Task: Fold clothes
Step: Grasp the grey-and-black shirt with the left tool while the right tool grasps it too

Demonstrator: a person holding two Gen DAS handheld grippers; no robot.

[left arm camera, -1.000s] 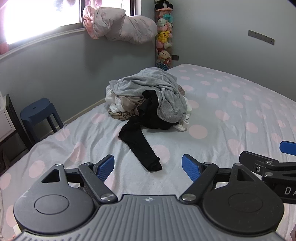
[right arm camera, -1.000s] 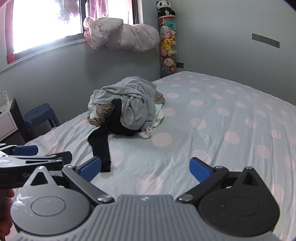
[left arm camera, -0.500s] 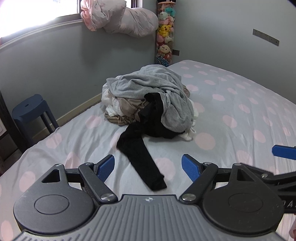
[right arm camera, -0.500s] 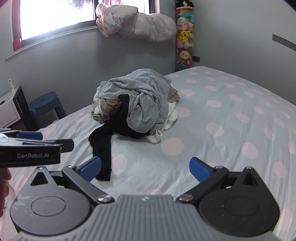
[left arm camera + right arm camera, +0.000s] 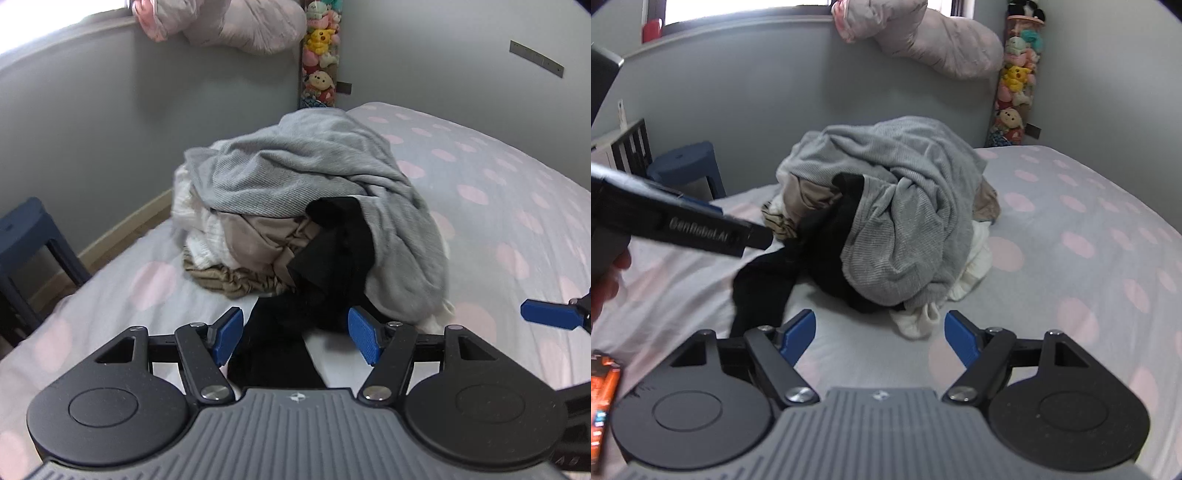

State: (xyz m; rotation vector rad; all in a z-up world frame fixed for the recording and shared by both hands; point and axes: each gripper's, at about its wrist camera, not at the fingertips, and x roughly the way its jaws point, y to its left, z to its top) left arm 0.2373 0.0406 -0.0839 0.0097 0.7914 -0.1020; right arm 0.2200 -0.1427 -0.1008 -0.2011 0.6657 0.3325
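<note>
Change since earlier: both grippers have moved closer to the clothes pile point(image 5: 306, 206); it fills far more of each view than a second ago, and the pile itself lies as before.
Left gripper point(image 5: 295, 338): wide open, holding nothing; the black garment point(image 5: 280, 354) now lies between and under its blue pads.
Right gripper point(image 5: 879, 334): wide open, empty, above bare bedsheet point(image 5: 1071, 266) just short of the pile's white item point(image 5: 916, 321).
Pile: on the polka-dot bed near the wall side; grey top point(image 5: 905, 214) draped over beige, striped and white pieces, the black garment trailing out toward the grippers.
Left view only: one blue fingertip of the right gripper at the right edge; stool point(image 5: 22, 229) beside the bed.
Right view only: the left gripper's body crossing from the left, with a hand point(image 5: 605, 284) behind it; a red object on the windowsill point(image 5: 652, 31).
</note>
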